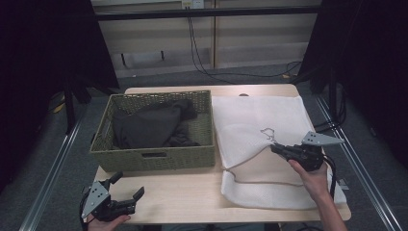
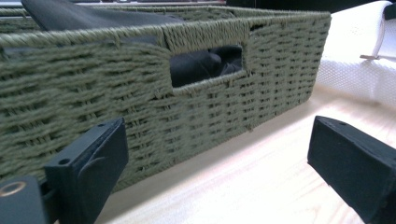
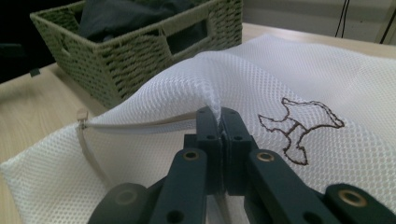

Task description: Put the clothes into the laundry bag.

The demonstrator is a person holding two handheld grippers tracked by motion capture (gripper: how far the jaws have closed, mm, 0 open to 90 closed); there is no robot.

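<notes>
At right of frame, one white mesh laundry bag is pinched by the closed right gripper; the left gripper, lower left, is spread wide, empty, before one wicker basket.

Bare table strip open before the left tool — woven basket walls it ahead, mesh bag covers the right

You will find no readable words, numbers or brand names here. The one mark is a dark outline figure, stitched on the white mesh laundry bag; it is a drawing, not lettering. It lies on the bag's upper face, on the side away from the woven basket, which carries no label on its walls.
</notes>
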